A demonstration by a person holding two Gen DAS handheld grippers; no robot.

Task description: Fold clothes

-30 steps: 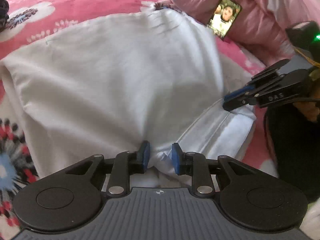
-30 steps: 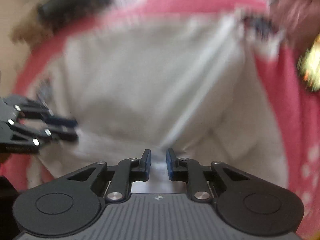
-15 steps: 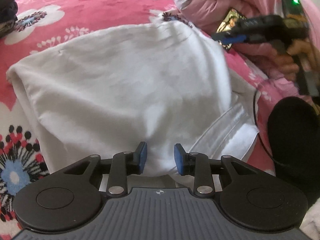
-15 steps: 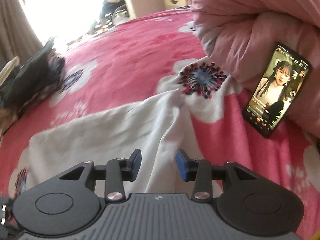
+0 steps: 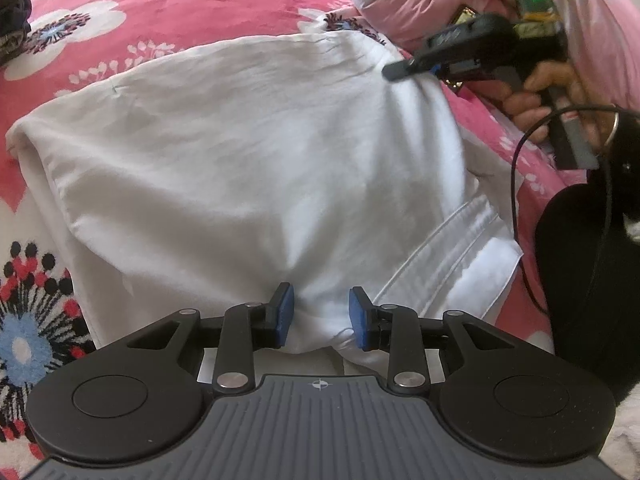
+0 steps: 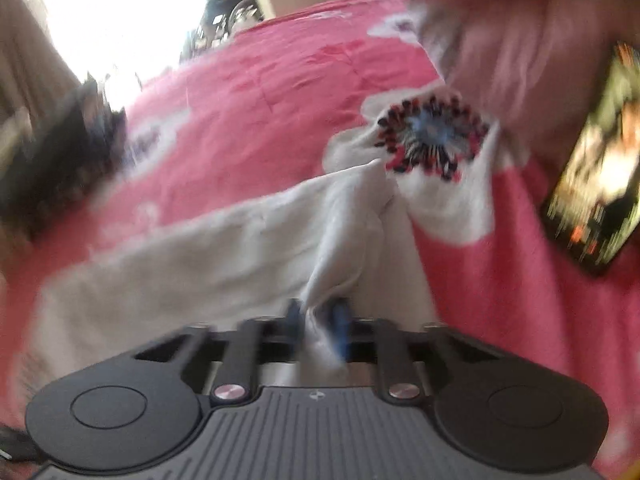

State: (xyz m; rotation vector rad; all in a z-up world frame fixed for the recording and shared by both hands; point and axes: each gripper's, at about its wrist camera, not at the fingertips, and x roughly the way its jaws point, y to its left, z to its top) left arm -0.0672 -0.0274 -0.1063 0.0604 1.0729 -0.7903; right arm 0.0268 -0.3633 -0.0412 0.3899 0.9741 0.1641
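White garment (image 5: 248, 168) lies spread across the pink flowered bedspread (image 5: 192, 4), its folded hem band at the near right. Left gripper (image 5: 320, 316) stands at the garment's near edge with its jaws apart, cloth bunched between them but not pinched. Right gripper (image 6: 318, 316) is at the far corner, its blue pads drawn close on a gathered point of the fabric; the right wrist view is blurred. A hand (image 5: 540, 92) grasps that gripper's handle. A lit phone (image 6: 596, 184) leans against the pink quilt (image 6: 512, 40) just beyond.
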